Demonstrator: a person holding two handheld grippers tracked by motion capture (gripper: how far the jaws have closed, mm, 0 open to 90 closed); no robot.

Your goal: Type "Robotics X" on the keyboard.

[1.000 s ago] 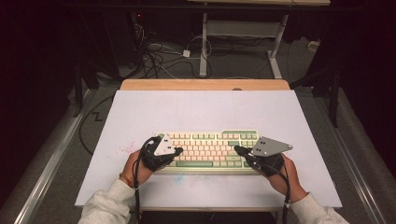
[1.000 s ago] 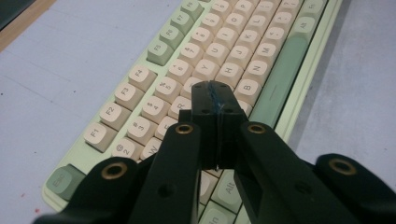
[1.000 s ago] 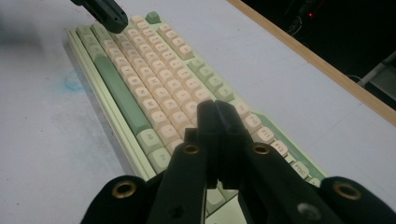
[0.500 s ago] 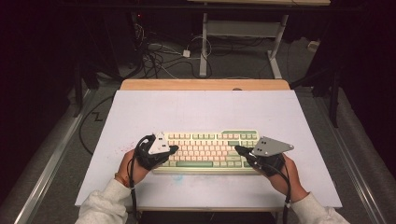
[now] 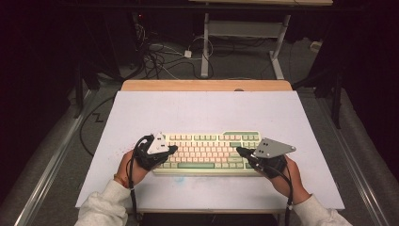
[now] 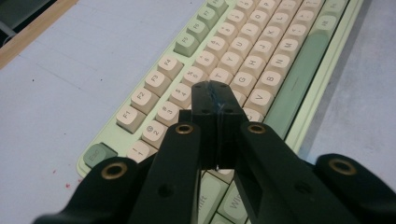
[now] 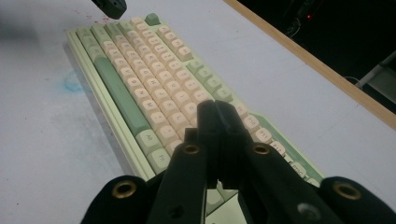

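Note:
A pale green keyboard (image 5: 211,150) with cream keys lies on the white table near the front edge. My left gripper (image 5: 173,149) hovers over its left end, jaws shut with nothing between them; in the left gripper view the tips (image 6: 214,95) sit above the keyboard's (image 6: 261,60) letter keys. My right gripper (image 5: 239,151) is over the right end, also shut and empty; its tips (image 7: 216,112) point along the keyboard (image 7: 149,88) from the right side. The left gripper (image 7: 109,6) shows at the far end of that view.
The white table top (image 5: 202,113) has a wooden strip (image 5: 207,85) along its far edge. Faint red specks (image 5: 123,151) and a blue smudge (image 7: 72,81) mark the surface near the keyboard. Cables and a stand leg (image 5: 205,47) lie on the floor beyond.
The left gripper has shifted slightly left and back along the keyboard's left end. The right gripper has barely moved.

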